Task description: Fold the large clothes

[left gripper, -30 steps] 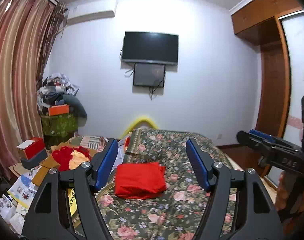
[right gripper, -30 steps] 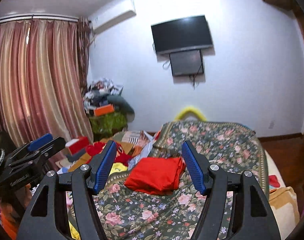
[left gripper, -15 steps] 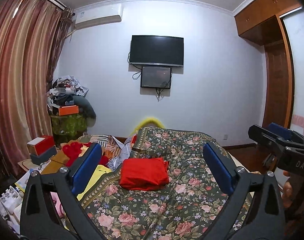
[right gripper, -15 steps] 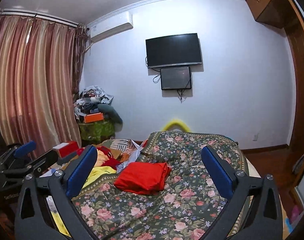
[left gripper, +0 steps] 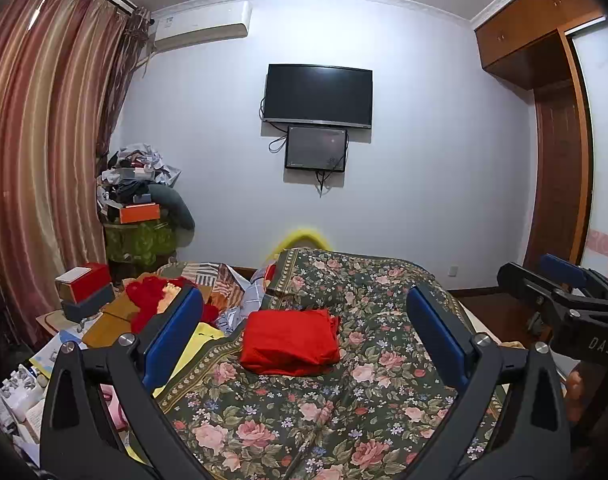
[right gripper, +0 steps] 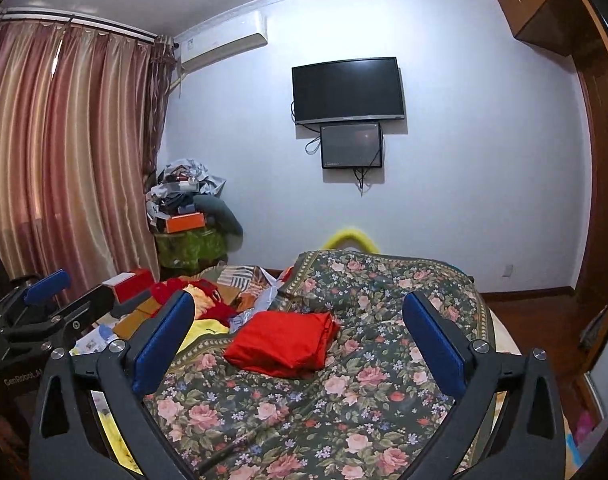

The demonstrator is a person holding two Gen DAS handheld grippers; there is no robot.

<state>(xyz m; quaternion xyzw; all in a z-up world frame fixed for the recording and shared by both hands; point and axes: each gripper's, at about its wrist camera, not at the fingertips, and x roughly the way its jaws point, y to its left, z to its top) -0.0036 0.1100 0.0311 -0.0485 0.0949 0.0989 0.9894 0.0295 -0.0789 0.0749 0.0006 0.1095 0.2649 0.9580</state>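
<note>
Item 1, my left tongs [left gripper: 304, 332]: blue pads spread wide, nothing between them, raised over the near end of the bed. Against the earlier frames the jaws have just been opening, from a narrower gap to full spread, with no cloth caught in them at any point.

Item 2, my right tongs [right gripper: 298, 330]: likewise wide apart and empty, having just been opening as well. They hang beside the left pair, which shows at the left edge of the right wrist view.

Item 3, floral bedspread [left gripper: 376, 392]: rumpled and soft. Risk: if I reach low, a pad could pinch this cover together with the garment and drag it.

Item 4, red folded garment [left gripper: 290, 340]: lies flat on the bedspread ahead of both tongs, well apart from them, apparently already folded. It sits lower and nearer the middle of both views than a second ago, and the ceiling shows more. Risk: a one-sided grab at its loose right edge would likely spill the layers open.

Item 5, clothes heap [left gripper: 160, 300]: red and yellow pieces on the clutter left of the bed. Risk: picking one from there may tangle neighbours or knock the red box [left gripper: 84, 282].

Item 6, far wall: television [left gripper: 318, 94], unchanged.
</note>
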